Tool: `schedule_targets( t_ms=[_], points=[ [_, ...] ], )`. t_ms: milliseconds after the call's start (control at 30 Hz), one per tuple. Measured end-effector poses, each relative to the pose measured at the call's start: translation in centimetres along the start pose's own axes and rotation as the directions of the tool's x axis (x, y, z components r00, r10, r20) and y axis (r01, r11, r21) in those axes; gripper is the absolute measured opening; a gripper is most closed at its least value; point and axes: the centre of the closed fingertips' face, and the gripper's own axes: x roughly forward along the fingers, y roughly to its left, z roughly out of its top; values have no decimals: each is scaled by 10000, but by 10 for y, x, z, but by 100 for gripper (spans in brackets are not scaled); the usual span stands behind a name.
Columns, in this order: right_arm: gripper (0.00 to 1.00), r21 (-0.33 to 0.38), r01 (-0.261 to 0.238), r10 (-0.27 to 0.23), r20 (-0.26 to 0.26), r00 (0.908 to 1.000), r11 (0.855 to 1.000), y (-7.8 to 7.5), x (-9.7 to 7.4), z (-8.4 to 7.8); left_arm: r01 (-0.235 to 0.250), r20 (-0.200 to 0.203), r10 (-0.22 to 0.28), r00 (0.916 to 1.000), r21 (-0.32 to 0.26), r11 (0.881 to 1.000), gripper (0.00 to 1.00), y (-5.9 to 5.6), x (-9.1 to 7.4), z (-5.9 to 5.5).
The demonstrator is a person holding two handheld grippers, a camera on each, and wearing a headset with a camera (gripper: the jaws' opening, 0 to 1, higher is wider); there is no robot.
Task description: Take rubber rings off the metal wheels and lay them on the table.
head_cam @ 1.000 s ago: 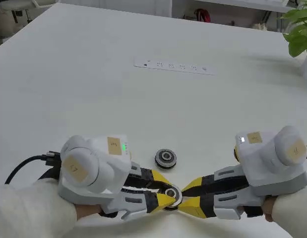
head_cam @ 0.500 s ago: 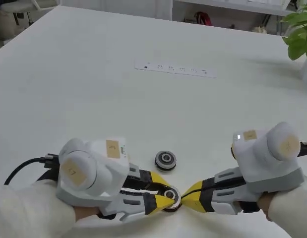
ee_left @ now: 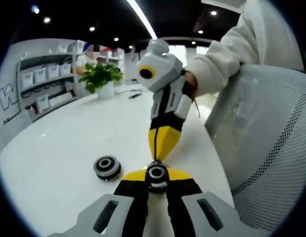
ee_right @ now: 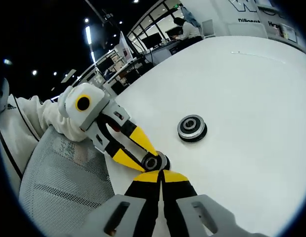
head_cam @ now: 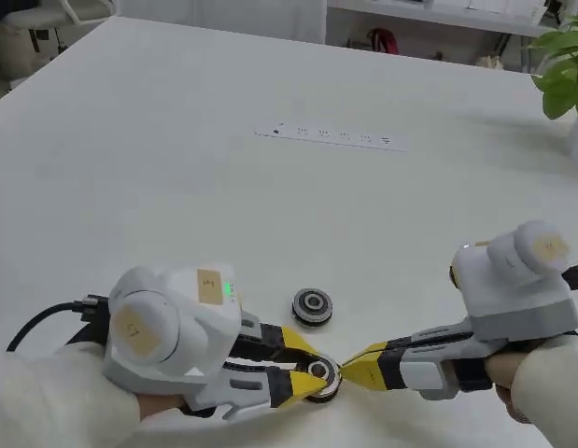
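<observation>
A small metal wheel [head_cam: 320, 371] with a dark rubber ring is held just above the table's near edge, with my left gripper [head_cam: 310, 376] shut on it from the left. In the left gripper view the wheel [ee_left: 156, 175] sits between the yellow tips. My right gripper [head_cam: 350, 374] comes in from the right, its jaws together, pinching the ring at the wheel's rim [ee_right: 153, 162]. A second wheel [head_cam: 312, 305] with its ring on lies flat on the table just beyond; it is also in the gripper views [ee_left: 107, 167] [ee_right: 192, 128].
A white power strip [head_cam: 331, 136] lies mid-table on the white table [head_cam: 176, 168]. A green plant [head_cam: 564, 65] stands at the far right. A black cable [head_cam: 36, 322] trails from the left gripper. A grey mesh chair [ee_left: 271, 138] sits close behind the table's near edge.
The right gripper's body has lifted and tilted while its tips stay at the wheel. The left gripper keeps hold of the wheel. The head camera has shifted slightly.
</observation>
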Motion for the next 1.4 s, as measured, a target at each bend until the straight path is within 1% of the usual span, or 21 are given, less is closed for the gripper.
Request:
schedule_targets(
  t_ms=[333,500,667,867,967,1000,1033,1067,1100,1133,1333,1400],
  points=[
    [0,-171,-120,120,23,9999,9998,6,1,2,-4,-22,4,10000,34,10000,13,0,0,0],
    [0,-118,-198,199,95,9998,9997,7,1,4,4,3,-4,10000,12,10000,13,0,0,0],
    [0,-177,-280,283,167,9995,9995,13,1,6,-1,72,1,10000,-40,10000,13,1,-1,0],
    [0,-246,-418,422,173,9990,9988,19,3,6,-5,16,5,10000,-10,10000,13,0,0,-1],
    [0,-336,-594,605,322,9976,9977,26,4,10,-24,35,24,10000,2,10000,13,0,0,0],
    [0,-324,-647,663,530,9964,9974,28,3,15,-26,38,26,10000,-3,10000,13,0,0,0],
    [0,-352,-638,658,578,9962,9973,28,3,17,-33,46,33,10000,-21,10000,13,0,0,0],
    [0,-437,-563,583,456,9973,9975,26,4,15,-44,53,44,10000,-39,10000,14,0,0,0],
    [0,-468,-605,632,593,9962,9971,26,3,17,-35,56,35,10000,-39,10000,14,0,0,0],
    [0,-361,-639,660,600,9960,9973,26,3,17,-12,51,13,10000,-30,10000,14,0,0,0],
    [0,-365,-494,513,532,9973,9981,22,3,15,10,-94,-10,10000,10,10000,15,-1,1,0],
    [0,-355,-430,448,504,9977,9984,21,3,14,21,-101,-21,9999,-80,10000,15,-1,1,1]
  ],
)
